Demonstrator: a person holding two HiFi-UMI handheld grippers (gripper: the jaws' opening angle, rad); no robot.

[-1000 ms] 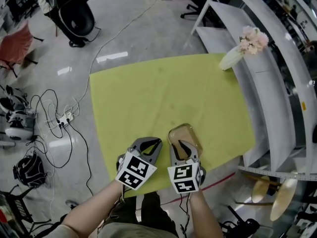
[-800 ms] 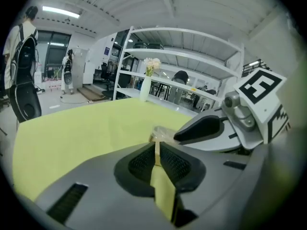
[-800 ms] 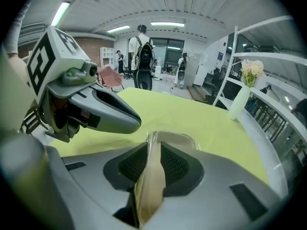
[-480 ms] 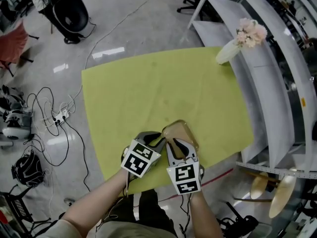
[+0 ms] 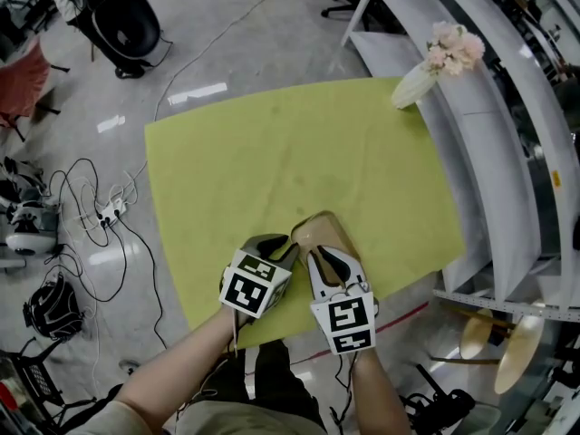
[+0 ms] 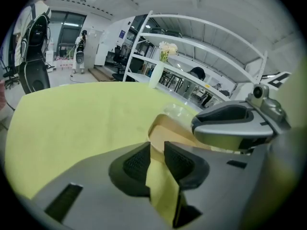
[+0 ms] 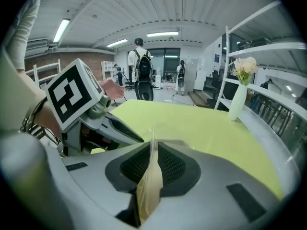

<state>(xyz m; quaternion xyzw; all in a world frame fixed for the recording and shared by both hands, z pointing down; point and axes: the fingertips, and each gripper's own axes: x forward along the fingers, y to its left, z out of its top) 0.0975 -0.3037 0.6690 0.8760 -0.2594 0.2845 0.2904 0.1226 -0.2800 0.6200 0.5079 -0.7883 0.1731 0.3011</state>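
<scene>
One tan bag (image 5: 317, 232), two grippers: right gripper (image 7: 153, 146) clamped on it, left gripper (image 6: 156, 145) narrowly apart.

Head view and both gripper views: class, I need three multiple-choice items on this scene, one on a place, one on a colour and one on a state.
1. Where does the vase of flowers stand?
A on the white shelf
B on the floor
C mid-table

2. What colour is the table top?
A red
B yellow-green
C black

3. How do the right gripper jaws stand?
A wide apart, empty
B shut on the tan pouch
C out of view

Answers: A, it stands beside the table's far corner; B, plain in the head view; B, the right gripper view shows a thin tan edge pinched.
</scene>
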